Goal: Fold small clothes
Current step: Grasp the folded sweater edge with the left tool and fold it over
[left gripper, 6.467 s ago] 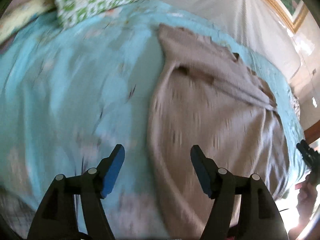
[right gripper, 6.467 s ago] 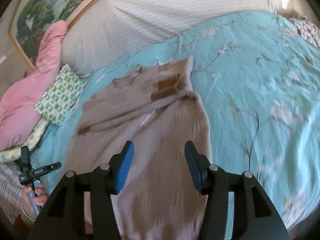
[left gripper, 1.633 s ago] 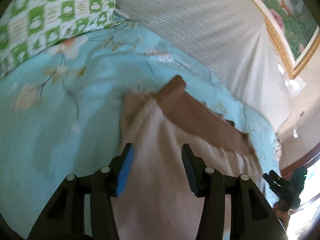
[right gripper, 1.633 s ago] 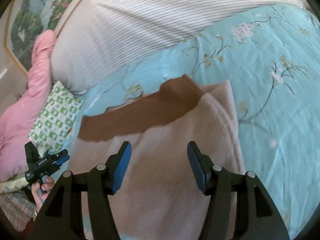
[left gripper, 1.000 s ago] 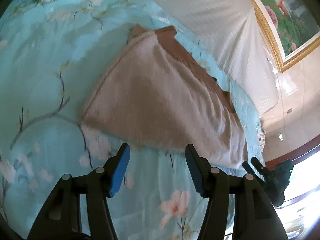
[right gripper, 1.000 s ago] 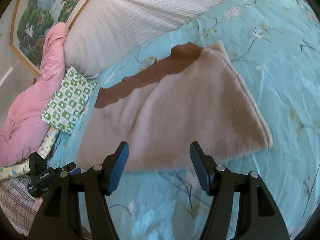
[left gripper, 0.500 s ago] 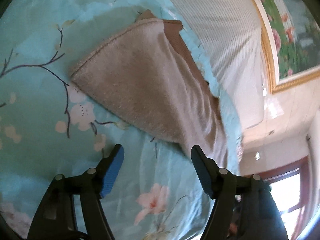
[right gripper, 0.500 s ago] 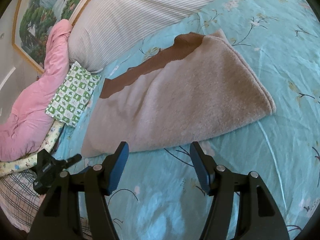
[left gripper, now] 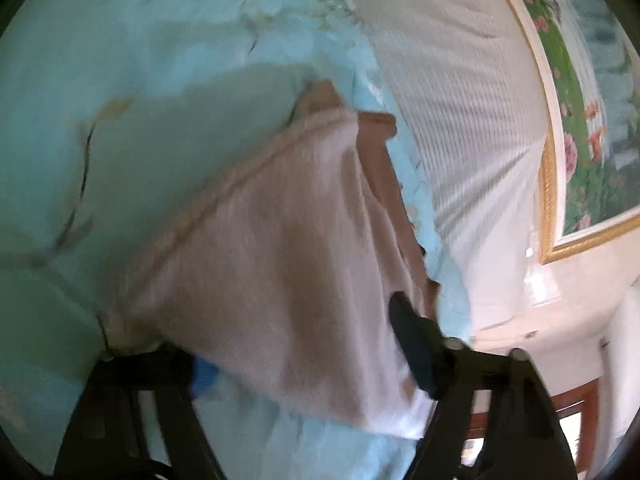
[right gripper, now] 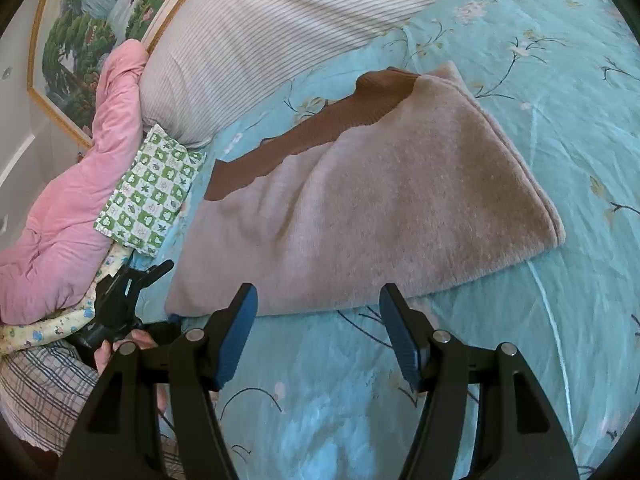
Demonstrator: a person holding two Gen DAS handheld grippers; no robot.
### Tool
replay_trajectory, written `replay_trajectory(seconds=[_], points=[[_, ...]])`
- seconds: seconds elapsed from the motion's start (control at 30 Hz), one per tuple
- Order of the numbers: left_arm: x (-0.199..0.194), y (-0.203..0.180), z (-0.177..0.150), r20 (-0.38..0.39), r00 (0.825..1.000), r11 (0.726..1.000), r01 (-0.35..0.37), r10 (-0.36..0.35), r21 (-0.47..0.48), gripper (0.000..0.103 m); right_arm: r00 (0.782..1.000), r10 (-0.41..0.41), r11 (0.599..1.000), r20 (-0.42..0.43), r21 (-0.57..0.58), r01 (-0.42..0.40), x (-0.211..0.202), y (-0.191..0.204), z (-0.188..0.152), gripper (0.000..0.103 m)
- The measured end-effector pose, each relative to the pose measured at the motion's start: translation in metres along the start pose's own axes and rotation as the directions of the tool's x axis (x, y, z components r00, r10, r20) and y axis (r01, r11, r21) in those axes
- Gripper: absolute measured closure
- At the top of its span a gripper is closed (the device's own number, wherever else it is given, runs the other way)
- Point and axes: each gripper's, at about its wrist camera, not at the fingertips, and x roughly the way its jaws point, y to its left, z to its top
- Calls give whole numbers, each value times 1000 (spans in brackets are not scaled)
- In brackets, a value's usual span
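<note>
A folded beige sweater (right gripper: 380, 184) with a dark brown band along its far edge lies on the teal floral bedsheet (right gripper: 560, 80). My left gripper (left gripper: 298, 332) is at the sweater's (left gripper: 280, 220) near left corner. Its jaws are closing with the cloth between them. The left pad (left gripper: 204, 372) sits mostly hidden under the fabric and the other finger (left gripper: 412, 344) is beside it; no firm pinch shows. The right wrist view shows the left gripper (right gripper: 160, 270) in a hand at that corner. My right gripper (right gripper: 318, 292) hovers open over the sweater's near edge, with nothing between its fingers.
A white striped bolster (right gripper: 300, 20) lies along the head of the bed under a framed painting (right gripper: 92, 20). A pink quilt (right gripper: 60, 220), a green checked pillow (right gripper: 152, 196) and plaid fabric (right gripper: 36, 392) lie at the left.
My left gripper has rolled and moved in onto the sweater's near left corner, its jaws narrower than half a second ago. The right gripper has stayed put.
</note>
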Motion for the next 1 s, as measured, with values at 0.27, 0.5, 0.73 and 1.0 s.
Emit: replay_trajectory(seconds=[0.27, 0.5, 0.73, 1.0], points=[[-4, -34, 7, 49, 998, 977, -57, 47, 208, 91, 1000, -12, 1000, 26, -17, 12, 2, -12, 26, 39], [-7, -129, -33, 32, 999, 848, -17, 0, 529, 95, 999, -6, 1000, 39, -11, 7, 1, -32, 66, 39], [46, -190, -98, -81, 996, 725, 34, 30, 688, 97, 992, 118, 992, 45, 34, -119, -4, -46, 104, 39], [99, -178, -137, -160, 982, 693, 47, 101, 720, 97, 967, 224, 974, -122, 58, -218, 54, -37, 120, 38]])
